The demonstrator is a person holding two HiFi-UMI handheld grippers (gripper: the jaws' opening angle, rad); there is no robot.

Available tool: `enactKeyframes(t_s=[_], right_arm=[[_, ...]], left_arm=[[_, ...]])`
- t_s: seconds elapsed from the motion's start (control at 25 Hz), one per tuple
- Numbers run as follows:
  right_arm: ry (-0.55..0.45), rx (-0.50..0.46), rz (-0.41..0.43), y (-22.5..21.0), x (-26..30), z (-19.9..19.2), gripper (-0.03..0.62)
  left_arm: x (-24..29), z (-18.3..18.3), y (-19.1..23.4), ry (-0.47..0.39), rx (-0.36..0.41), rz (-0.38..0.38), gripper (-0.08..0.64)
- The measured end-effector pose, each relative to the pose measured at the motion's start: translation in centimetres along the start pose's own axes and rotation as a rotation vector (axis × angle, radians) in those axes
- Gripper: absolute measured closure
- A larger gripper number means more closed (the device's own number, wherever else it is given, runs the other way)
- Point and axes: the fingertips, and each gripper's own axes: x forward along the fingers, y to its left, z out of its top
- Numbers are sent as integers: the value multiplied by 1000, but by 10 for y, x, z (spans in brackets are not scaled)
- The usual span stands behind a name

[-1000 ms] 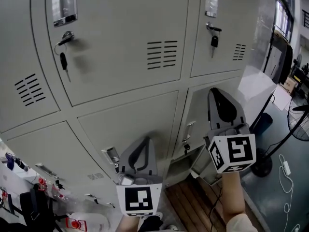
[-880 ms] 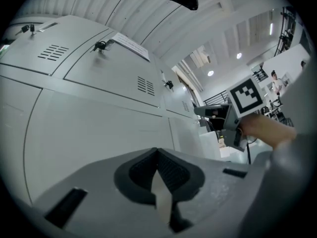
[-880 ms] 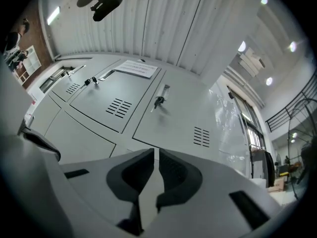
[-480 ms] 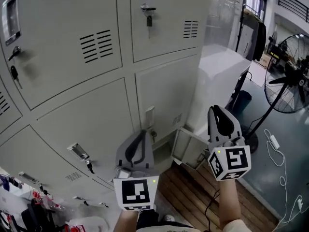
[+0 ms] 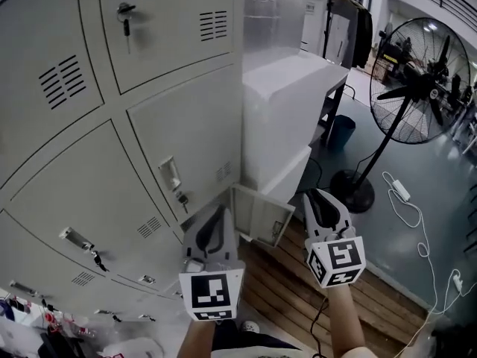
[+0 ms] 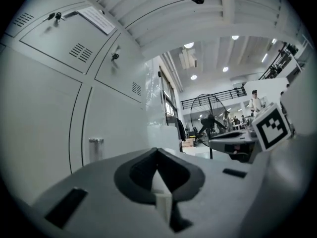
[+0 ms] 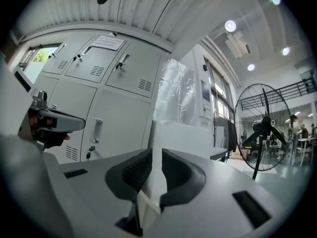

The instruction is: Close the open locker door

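The grey lockers [image 5: 112,125] fill the left of the head view. One small bottom-row door [image 5: 258,215] stands swung open beside the white wrapped unit [image 5: 287,103]. My left gripper [image 5: 216,211] points at the locker front just left of that door, with its jaws closed tip to tip [image 6: 157,150] and nothing in them. My right gripper [image 5: 319,196] hovers just right of the door, apart from it. Its jaws [image 7: 156,152] have just been opening and show a narrow gap with nothing between them.
A tall standing fan [image 5: 421,88] is at the right, with cables [image 5: 402,200] trailing over the grey floor. A blue bin [image 5: 341,131] sits behind the white unit. Wooden slats [image 5: 298,297] lie under the grippers. Keys hang in several locker locks [image 5: 125,17].
Both grippers have sunk and moved along the lockers toward the open bottom door. The view has swung right, bringing the door, the white unit and the fan further into view.
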Motion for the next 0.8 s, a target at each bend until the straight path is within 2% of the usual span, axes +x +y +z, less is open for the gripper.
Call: enactKeyframes(t_s=[0.12,0.2,0.52,0.8], right_arm=[[56,8,15,-7,-1,-28,471],[94,7,20,-8,0,-46,453],[250,44,39,-7,17,-130,430],[350,31,-4,-13,40,-191,430]], left_arm=[[10,-22,-13,34,3,-22,558],[15,-36,-18,65,-5,-33,558],[45,-71,-24,129,-13,-89,558],[85,-91,-24,149,5,-190,558]])
